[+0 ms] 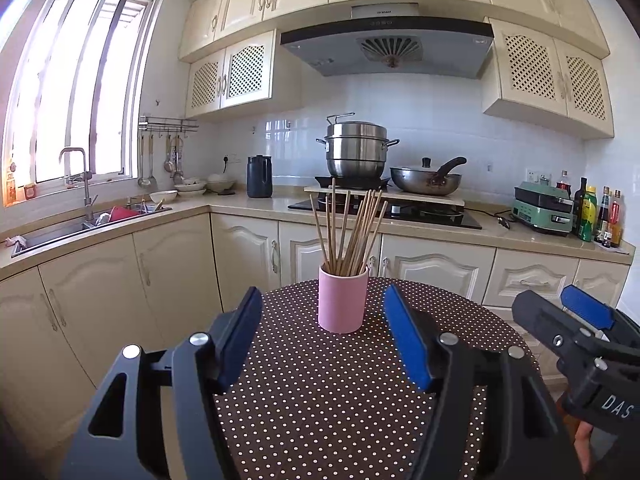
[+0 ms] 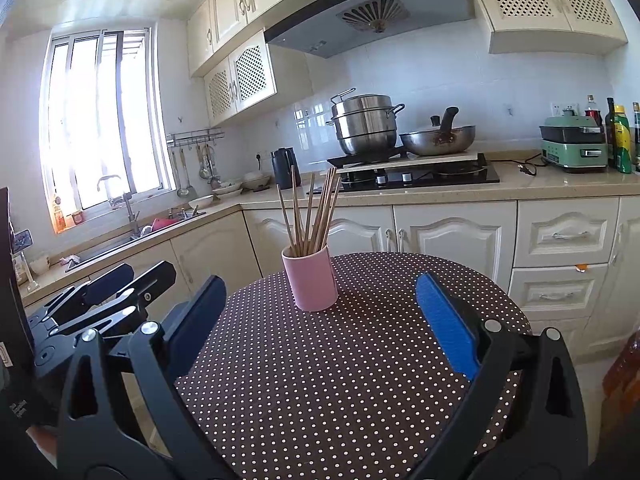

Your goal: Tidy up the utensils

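A pink cup [image 1: 341, 299] [image 2: 311, 279] stands upright on a round table [image 1: 320, 392] [image 2: 360, 360] with a brown, white-dotted cloth. Several wooden chopsticks [image 1: 352, 232] [image 2: 314, 210] stand in the cup and fan out at the top. My left gripper [image 1: 322, 302] is open just short of the cup, with nothing between its blue pads. My right gripper [image 2: 320, 294] is open too, wider, with the cup beyond its fingertips and nothing held. Each gripper shows at the edge of the other's view: the right one [image 1: 560, 308], the left one [image 2: 136, 276].
Beyond the table runs an L-shaped counter [image 1: 240, 202] with a sink [image 1: 80, 224], a black kettle [image 1: 259, 176], a hob with a steel steamer pot [image 1: 356, 152] and a wok [image 1: 426, 180], a green appliance [image 1: 542, 208] and bottles [image 1: 600, 216]. Cabinets line the walls.
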`<state>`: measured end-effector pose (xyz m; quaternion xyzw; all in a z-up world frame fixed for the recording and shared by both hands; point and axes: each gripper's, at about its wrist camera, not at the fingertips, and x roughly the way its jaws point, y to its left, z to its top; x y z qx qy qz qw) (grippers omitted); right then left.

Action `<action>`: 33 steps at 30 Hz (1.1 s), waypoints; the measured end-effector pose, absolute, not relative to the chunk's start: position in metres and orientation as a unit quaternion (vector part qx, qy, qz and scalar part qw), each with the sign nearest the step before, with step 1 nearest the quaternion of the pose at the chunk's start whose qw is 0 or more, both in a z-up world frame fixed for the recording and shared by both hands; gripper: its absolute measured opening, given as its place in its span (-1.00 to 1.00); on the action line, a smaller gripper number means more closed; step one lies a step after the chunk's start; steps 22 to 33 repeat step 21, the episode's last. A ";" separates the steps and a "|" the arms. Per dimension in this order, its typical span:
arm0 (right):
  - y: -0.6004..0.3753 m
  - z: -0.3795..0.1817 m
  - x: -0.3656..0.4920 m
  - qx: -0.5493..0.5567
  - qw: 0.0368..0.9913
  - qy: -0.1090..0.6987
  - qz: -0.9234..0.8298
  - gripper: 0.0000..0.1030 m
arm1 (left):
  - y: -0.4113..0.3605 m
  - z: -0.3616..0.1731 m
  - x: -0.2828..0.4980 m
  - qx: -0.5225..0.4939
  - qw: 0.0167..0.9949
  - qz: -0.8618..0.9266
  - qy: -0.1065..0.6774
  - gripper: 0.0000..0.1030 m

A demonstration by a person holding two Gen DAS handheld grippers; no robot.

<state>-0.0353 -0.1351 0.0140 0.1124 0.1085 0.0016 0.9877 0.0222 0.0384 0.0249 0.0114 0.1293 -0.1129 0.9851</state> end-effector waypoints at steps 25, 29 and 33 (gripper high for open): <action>-0.136 0.010 -0.033 0.119 0.986 0.119 0.005 0.83 | 0.034 0.024 0.023 0.018 0.984 -0.117 0.136 0.27; -0.136 0.010 -0.033 0.119 0.986 0.119 0.005 0.83 | 0.034 0.024 0.023 0.018 0.984 -0.117 0.136 0.27; -0.136 0.010 -0.033 0.119 0.986 0.119 0.005 0.83 | 0.034 0.024 0.023 0.018 0.984 -0.117 0.136 0.27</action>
